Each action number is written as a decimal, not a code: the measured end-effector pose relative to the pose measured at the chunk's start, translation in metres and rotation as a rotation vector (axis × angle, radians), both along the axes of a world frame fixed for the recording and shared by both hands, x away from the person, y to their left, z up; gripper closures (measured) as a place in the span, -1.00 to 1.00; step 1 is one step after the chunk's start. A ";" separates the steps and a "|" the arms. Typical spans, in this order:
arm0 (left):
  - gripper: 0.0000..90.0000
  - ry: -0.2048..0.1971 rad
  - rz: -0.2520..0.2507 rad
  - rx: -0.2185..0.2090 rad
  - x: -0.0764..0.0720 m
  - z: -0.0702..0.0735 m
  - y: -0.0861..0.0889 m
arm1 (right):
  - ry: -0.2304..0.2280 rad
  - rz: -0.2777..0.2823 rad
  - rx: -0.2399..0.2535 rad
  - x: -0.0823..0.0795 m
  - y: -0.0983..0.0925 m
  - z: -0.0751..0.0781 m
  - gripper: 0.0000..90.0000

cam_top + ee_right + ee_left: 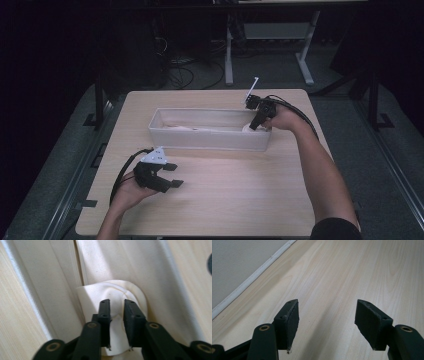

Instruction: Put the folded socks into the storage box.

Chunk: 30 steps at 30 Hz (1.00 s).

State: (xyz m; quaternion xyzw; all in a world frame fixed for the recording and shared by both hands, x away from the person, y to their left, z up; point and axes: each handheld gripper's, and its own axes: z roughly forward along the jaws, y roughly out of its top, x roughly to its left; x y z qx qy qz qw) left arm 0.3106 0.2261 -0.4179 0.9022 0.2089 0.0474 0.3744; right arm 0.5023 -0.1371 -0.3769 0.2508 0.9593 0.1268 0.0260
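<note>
White cloth [110, 293] pinched in right gripper [117, 305] jaws inside bin [210, 140], lower part hidden, left gripper [327, 312] wide, empty.

We look down on a pale wooden desk [210, 200] in a dim room; grey floor [65, 150] flanks its left and right edges, while white table legs [229, 55] and tangled black cables [182, 75] sit beyond its far edge
</note>
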 end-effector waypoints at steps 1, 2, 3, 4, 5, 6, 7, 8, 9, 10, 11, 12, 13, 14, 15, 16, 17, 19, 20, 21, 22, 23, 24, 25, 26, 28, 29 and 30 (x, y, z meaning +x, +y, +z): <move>-0.21 0.001 0.002 -0.002 0.000 0.000 0.000 | 0.000 0.002 -0.011 0.000 0.002 -0.002 0.76; -0.21 0.000 -0.001 0.000 0.000 0.000 0.001 | 0.002 0.005 -0.022 0.001 0.004 -0.004 0.80; -0.21 -0.001 -0.001 0.000 0.000 0.000 0.001 | 0.007 0.007 -0.031 0.001 0.005 -0.006 0.83; -0.21 -0.001 0.000 -0.001 0.000 0.000 0.001 | 0.006 0.011 -0.041 0.001 0.007 -0.008 0.83; -0.21 0.000 0.001 -0.002 0.000 0.000 0.001 | 0.010 0.016 -0.047 0.002 0.008 -0.010 0.83; -0.21 0.001 0.003 -0.003 0.000 0.000 0.002 | 0.014 0.014 -0.051 0.003 0.009 -0.012 0.84; -0.21 0.000 0.003 -0.005 0.000 0.000 0.002 | 0.015 0.017 -0.060 0.003 0.010 -0.013 0.84; -0.21 0.000 0.003 -0.005 0.000 0.001 0.002 | 0.014 0.023 -0.068 0.003 0.011 -0.015 0.84; -0.20 0.000 0.003 -0.005 0.000 0.001 0.002 | 0.019 0.020 -0.072 0.003 0.012 -0.017 0.84; -0.21 0.000 0.004 -0.006 0.000 0.001 0.002 | 0.021 0.020 -0.077 0.003 0.013 -0.018 0.84; -0.21 0.000 0.004 -0.006 0.000 0.001 0.002 | 0.022 0.020 -0.083 0.004 0.014 -0.019 0.85; -0.21 -0.001 0.004 -0.006 0.000 0.001 0.002 | 0.025 0.022 -0.086 0.004 0.015 -0.021 0.84; -0.21 -0.001 0.004 -0.007 0.000 0.001 0.003 | 0.026 0.025 -0.091 0.004 0.015 -0.022 0.84; -0.21 -0.001 0.005 -0.008 0.000 0.001 0.003 | 0.027 0.024 -0.091 0.004 0.016 -0.022 0.84; -0.21 0.000 0.005 -0.008 0.000 0.001 0.003 | 0.026 0.025 -0.090 0.004 0.016 -0.022 0.82; -0.21 0.001 0.005 -0.008 0.000 0.001 0.003 | 0.020 0.023 -0.086 0.004 0.016 -0.021 0.80; -0.21 0.000 0.003 -0.007 0.000 0.001 0.003 | 0.014 0.023 -0.074 0.004 0.015 -0.019 0.78; -0.21 0.000 0.001 -0.005 0.000 0.001 0.002 | 0.005 0.017 -0.056 0.003 0.013 -0.013 0.76; -0.21 0.000 0.000 -0.005 0.000 0.001 0.002 | 0.007 0.008 -0.048 0.003 0.012 -0.011 0.76; -0.21 0.001 0.000 -0.007 0.000 0.001 0.002 | 0.003 0.010 -0.040 0.002 0.010 -0.009 0.76; -0.21 0.002 0.000 -0.008 -0.001 0.001 0.001 | 0.002 0.007 -0.041 0.002 0.009 -0.008 0.76; -0.21 0.002 0.001 -0.009 -0.001 0.001 0.001 | -0.002 0.011 -0.044 0.002 0.007 -0.007 0.77; -0.21 0.001 0.001 -0.007 -0.001 0.001 0.001 | 0.003 0.004 -0.043 0.001 0.006 -0.007 0.78; -0.21 0.001 0.002 -0.007 -0.001 0.001 0.001 | 0.003 0.002 -0.048 0.002 0.005 -0.007 0.78; -0.21 0.002 0.001 -0.008 -0.001 0.001 0.002 | 0.007 0.001 -0.052 0.002 0.006 -0.009 0.78; -0.21 0.000 0.001 -0.006 0.000 0.001 0.002 | 0.015 0.007 -0.067 0.003 0.007 -0.013 0.78; -0.21 0.000 0.001 -0.007 0.000 0.001 0.002 | 0.018 0.010 -0.075 0.003 0.009 -0.015 0.78; -0.21 -0.001 0.002 -0.006 -0.001 0.001 0.002 | 0.022 0.010 -0.075 0.003 0.011 -0.016 0.78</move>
